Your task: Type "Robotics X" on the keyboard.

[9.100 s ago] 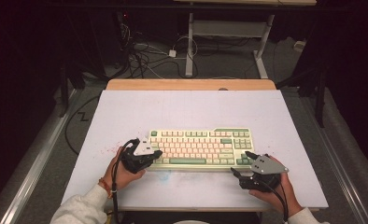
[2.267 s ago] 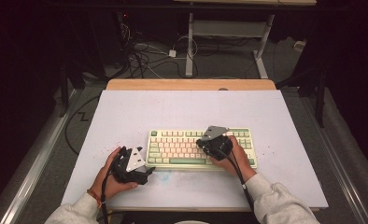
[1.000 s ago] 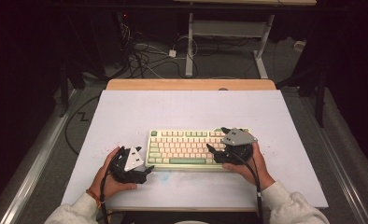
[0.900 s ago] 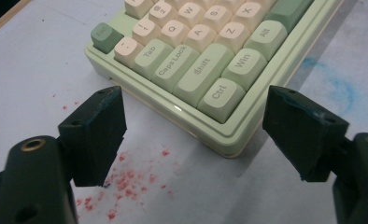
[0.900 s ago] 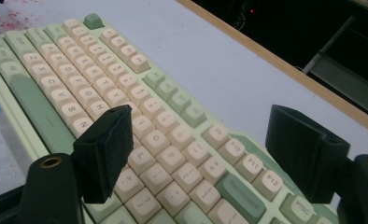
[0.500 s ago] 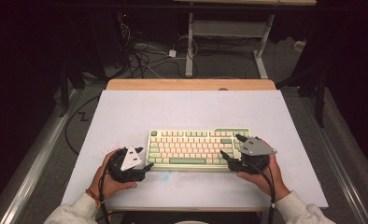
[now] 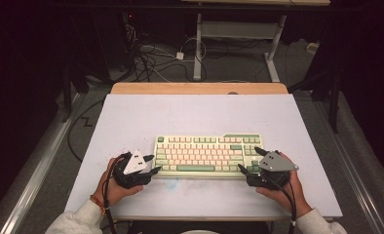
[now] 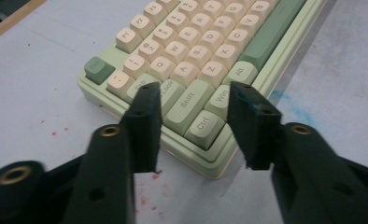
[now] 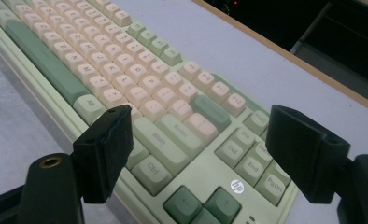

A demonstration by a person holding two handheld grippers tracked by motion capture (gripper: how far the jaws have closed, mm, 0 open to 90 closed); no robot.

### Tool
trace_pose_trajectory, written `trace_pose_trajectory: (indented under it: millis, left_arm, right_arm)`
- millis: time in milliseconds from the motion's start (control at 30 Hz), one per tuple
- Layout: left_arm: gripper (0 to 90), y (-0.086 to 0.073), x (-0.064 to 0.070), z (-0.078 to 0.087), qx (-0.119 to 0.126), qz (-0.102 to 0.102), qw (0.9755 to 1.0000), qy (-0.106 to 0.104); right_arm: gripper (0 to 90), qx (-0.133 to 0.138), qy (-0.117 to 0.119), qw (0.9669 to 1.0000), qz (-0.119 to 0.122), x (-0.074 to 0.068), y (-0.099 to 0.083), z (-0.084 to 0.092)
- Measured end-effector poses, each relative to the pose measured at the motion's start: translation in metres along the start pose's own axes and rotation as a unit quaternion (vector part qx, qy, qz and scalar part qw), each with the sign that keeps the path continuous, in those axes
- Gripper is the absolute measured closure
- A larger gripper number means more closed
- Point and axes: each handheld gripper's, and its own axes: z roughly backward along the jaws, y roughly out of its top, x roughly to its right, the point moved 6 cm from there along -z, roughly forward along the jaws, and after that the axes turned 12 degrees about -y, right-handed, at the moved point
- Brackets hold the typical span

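1. High view: keyboard (image 7: 208,154) flat on the white counter (image 7: 131,117), near the front edge, long side parallel to that edge; left gripper (image 7: 148,164) at its left end, right gripper (image 7: 251,160) at its right end.
2. Compared with the high view a second earlier: right gripper carried off the keys at the right part of the board, outward and toward the front, now parked at the front-right corner; left gripper in much the same spot by the front-left corner.
3. Left gripper view: fingers (image 8: 145,123) just been closing, now about half apart, with the front-left corner of the keyboard (image 8: 205,60) between them; Shift and Ctrl keys visible in the gap; pads not seen pressing on the case.
4. Right gripper view: fingers (image 9: 109,149) wide apart, framing the front-right corner of the keyboard (image 9: 140,84); Ctrl, arrow cluster and logo in the gap; no contact seen.
5. Reading of the change: probably the end of work on the keys and the start of a two-ended grasp, each corner bracketed for a lift or a shift of the board; left side further along than right.
6. Pose, left: forearm in from the bottom edge, hand wrapped round the gripper body, fingers aimed rightward and low, nearly level with the counter.
7. Pose, right: mirror arrangement, fingers aimed leftward at the board, grey plate uppermost, cable trailing back along the wrist.
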Motion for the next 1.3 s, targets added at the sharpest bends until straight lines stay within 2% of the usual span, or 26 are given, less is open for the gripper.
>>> trace_pose_trajectory:
  millis: [33,233,367,733,933,1133,1300]
  left_arm:
    - [57.2,0.001,0.000,0.000,-0.001,-0.001,1.0000,-0.003]
    - [79.0,0.008,-0.002,-0.003,-0.007,-0.001,0.9997,-0.025]
    - [87.6,0.016,-0.002,-0.006,-0.009,-0.004,0.9993,-0.037]
    - [87.9,0.033,-0.001,-0.020,-0.021,-0.003,0.9980,-0.059]
    - [87.9,0.042,-0.001,-0.030,-0.027,-0.009,0.9973,-0.068]
    - [87.9,0.053,0.002,-0.043,-0.028,-0.015,0.9956,-0.088]
    - [87.9,0.059,0.005,-0.055,-0.039,-0.026,0.9945,-0.094]
  right_arm:
    - [23.8,0.000,-0.001,1.0000,0.000,0.000,-0.001,0.001]
    - [23.9,-0.010,0.002,0.9999,-0.004,0.001,-0.007,0.003]
    - [23.9,-0.014,0.005,0.9999,0.001,-0.001,-0.010,0.004]
    - [24.1,-0.025,0.008,0.9997,0.002,-0.004,-0.017,0.006]
    - [24.1,-0.028,0.014,0.9994,0.013,-0.009,-0.017,0.003]
    - [24.1,-0.034,0.021,0.9990,0.019,-0.011,-0.021,0.001]
    - [24.1,-0.037,0.023,0.9987,0.025,-0.013,-0.024,0.003]
